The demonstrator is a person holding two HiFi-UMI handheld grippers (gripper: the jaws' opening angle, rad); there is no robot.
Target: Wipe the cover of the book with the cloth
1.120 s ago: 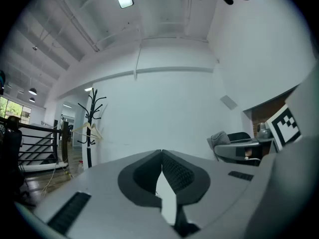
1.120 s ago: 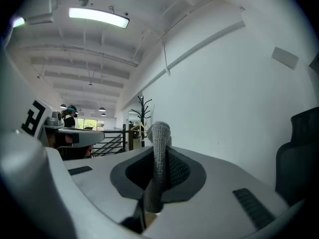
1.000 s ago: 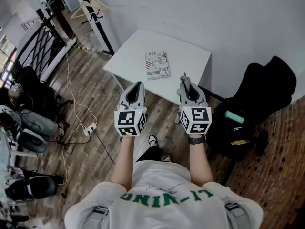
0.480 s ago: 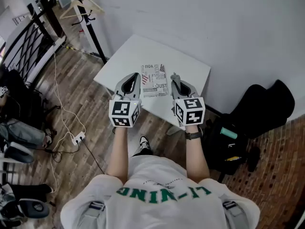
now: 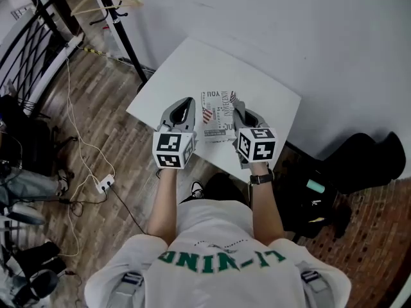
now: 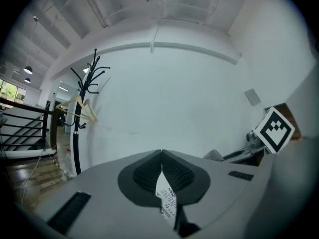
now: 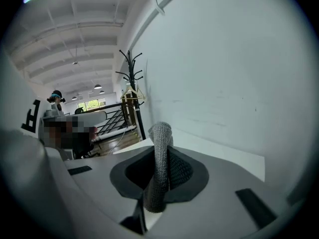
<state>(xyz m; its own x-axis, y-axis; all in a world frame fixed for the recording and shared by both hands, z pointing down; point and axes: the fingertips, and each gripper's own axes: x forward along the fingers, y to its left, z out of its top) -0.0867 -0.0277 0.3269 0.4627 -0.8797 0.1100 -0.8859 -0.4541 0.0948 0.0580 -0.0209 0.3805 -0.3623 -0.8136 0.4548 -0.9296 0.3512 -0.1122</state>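
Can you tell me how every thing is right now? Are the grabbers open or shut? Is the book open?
left gripper, shut, nothing held.
right gripper, shut on the cloth.
cloth, pinched between the jaws, its end sticking out past the tips.
book, closed, lying flat with its printed cover up.
table, standing, with the book on it.
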